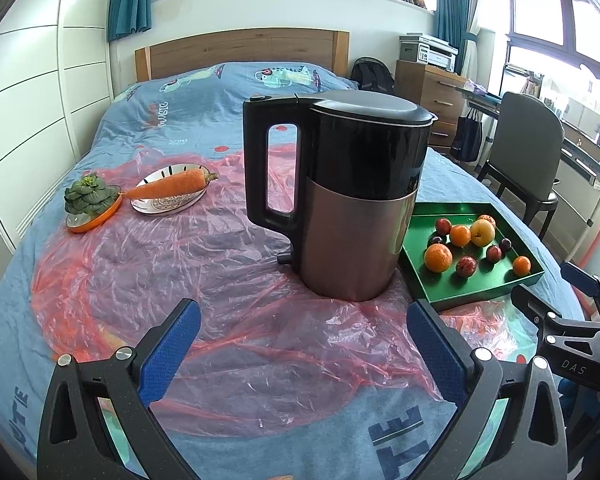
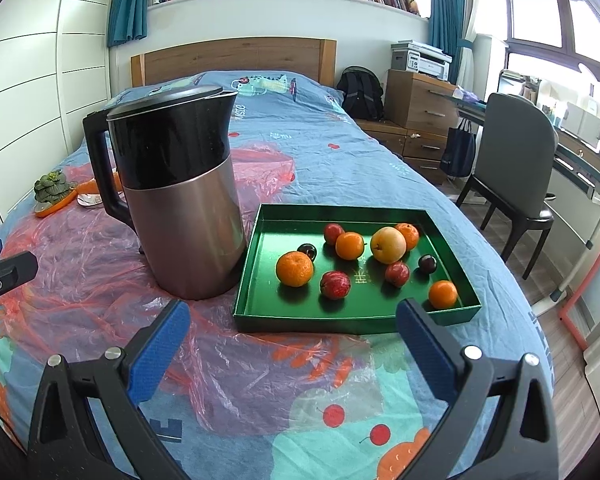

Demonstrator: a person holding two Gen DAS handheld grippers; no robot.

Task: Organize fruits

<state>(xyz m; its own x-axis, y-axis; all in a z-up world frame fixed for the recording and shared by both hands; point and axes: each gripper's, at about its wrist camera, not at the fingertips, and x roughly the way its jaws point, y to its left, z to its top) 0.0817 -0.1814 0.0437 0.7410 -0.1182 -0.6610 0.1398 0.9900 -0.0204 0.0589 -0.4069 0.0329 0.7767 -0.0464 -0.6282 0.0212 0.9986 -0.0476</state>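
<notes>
A green tray (image 2: 436, 220) on the bed holds several fruits: oranges (image 2: 294, 268), red plums (image 2: 335, 284), a yellow pear (image 2: 388, 245) and dark cherries. It also shows in the left wrist view (image 1: 460, 210) behind the kettle. My right gripper (image 2: 294, 334) is open and empty, just in front of the tray's near edge. My left gripper (image 1: 304, 334) is open and empty, in front of the black and copper kettle (image 1: 352, 196). A carrot (image 1: 172, 185) lies on a silver plate (image 1: 156, 206); a green vegetable (image 1: 88, 196) sits on an orange dish.
The kettle (image 2: 180, 196) stands left of the tray on a pink plastic sheet (image 1: 180, 264) spread over the blue bedspread. A chair (image 2: 516, 172), a desk and drawers stand right of the bed. A white wardrobe is on the left.
</notes>
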